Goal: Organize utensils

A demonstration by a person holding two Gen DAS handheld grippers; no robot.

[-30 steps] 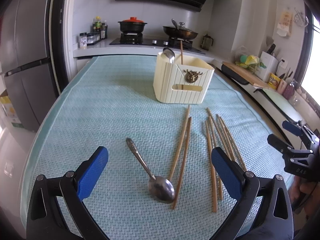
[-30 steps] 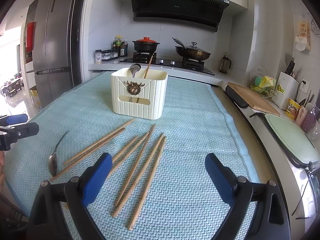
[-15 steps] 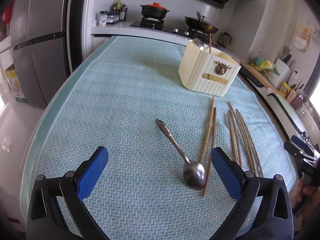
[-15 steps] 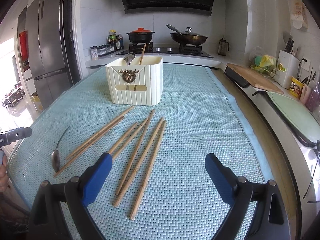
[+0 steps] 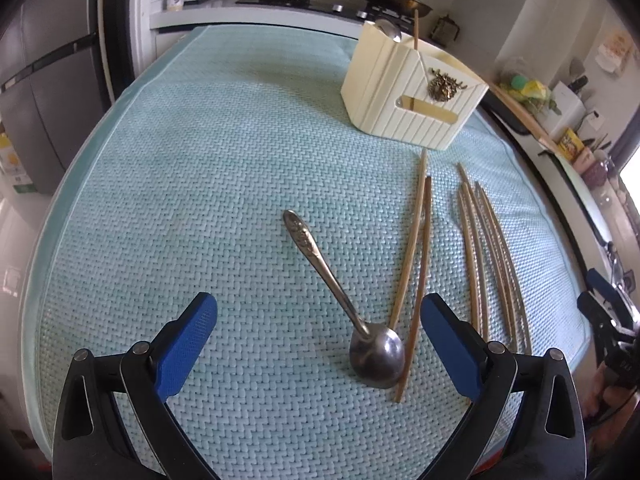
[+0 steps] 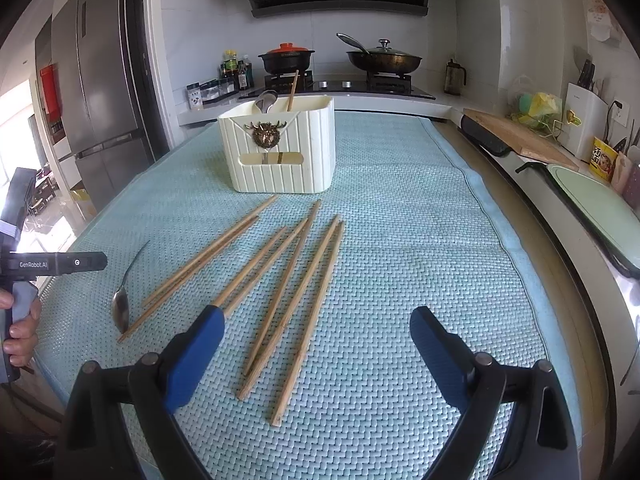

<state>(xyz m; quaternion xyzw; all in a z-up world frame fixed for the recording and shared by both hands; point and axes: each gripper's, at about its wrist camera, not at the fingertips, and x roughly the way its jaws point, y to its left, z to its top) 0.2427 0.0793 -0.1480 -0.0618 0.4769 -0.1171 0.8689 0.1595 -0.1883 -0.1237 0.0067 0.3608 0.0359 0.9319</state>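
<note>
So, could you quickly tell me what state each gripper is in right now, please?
Left gripper: jaws open, holding nothing, above the spoon.
Right gripper: jaws open, holding nothing.

Right gripper (image 6: 314,330), jaws spread, hovers over loose chopsticks (image 6: 294,280) near holder (image 6: 280,148).

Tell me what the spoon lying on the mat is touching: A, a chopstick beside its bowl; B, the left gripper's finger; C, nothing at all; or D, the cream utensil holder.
A: the spoon has its bowl against a chopstick of the nearest pair, far from the holder and both open grippers.
</note>
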